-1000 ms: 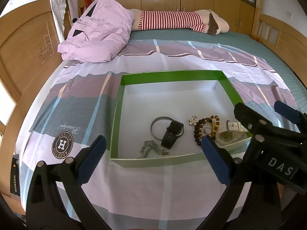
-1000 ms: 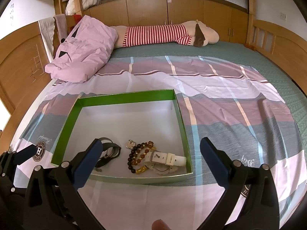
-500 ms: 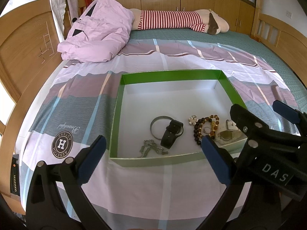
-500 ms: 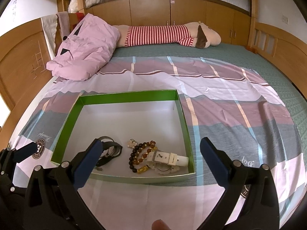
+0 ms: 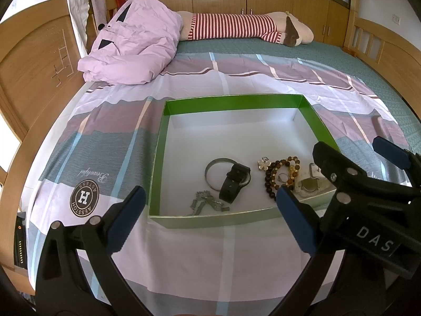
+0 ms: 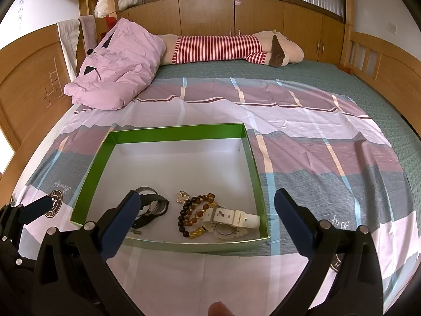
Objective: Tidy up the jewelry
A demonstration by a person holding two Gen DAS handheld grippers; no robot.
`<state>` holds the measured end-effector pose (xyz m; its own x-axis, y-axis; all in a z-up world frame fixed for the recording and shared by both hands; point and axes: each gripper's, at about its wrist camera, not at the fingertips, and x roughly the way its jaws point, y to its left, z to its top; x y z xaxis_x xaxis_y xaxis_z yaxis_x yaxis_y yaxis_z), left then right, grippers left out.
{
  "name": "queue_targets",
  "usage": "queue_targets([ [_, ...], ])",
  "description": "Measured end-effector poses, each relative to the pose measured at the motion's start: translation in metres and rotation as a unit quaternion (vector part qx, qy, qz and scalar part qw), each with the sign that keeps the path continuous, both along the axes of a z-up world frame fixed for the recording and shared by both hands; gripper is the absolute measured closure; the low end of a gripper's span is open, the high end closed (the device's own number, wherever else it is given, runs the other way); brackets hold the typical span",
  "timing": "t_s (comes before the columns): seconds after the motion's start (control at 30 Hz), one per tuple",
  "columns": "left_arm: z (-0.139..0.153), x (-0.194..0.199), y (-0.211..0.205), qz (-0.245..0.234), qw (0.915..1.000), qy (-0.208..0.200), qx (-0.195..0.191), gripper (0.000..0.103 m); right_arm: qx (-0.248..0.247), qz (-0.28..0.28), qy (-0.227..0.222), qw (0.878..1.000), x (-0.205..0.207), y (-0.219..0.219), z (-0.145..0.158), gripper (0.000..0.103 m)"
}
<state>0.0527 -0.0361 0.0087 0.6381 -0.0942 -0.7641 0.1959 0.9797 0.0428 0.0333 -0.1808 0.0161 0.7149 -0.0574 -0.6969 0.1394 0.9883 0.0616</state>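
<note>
A shallow green-walled box [image 5: 231, 102] [image 6: 179, 131] with a white floor lies on the bedspread. Along its near side lie a silver chain [image 5: 208, 205], a black watch [image 5: 234, 181] [image 6: 152, 205] with a metal bangle [image 5: 213, 166], a flower charm [image 5: 264, 163] [image 6: 183, 197], a brown and amber bead bracelet [image 5: 279, 173] [image 6: 194, 213] and a white watch [image 5: 310, 184] [image 6: 231, 218]. My left gripper [image 5: 208, 220] is open and empty before the box's near wall. My right gripper [image 6: 206, 220] is open and empty over the box's near right corner, and it also shows in the left wrist view [image 5: 368, 173].
A crumpled pink quilt [image 5: 131, 50] [image 6: 115, 73] lies at the back left. A long striped plush toy [image 5: 244, 27] [image 6: 229, 47] lies along the far side. Wooden bed boards stand at left [image 5: 31, 73] and right [image 6: 381, 71].
The right gripper has drifted left and forward over the box's near right corner, covering more of the white watch in the left wrist view. The left gripper has barely moved.
</note>
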Motion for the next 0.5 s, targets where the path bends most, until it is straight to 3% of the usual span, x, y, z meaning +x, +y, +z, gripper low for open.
queue_targets([
  [0.5,-0.0032,-0.001,-0.0008,-0.003,1.0,0.003,0.0,0.002,0.002,0.003,0.0,1.0,0.0012,0.0015,-0.0002,0.001],
])
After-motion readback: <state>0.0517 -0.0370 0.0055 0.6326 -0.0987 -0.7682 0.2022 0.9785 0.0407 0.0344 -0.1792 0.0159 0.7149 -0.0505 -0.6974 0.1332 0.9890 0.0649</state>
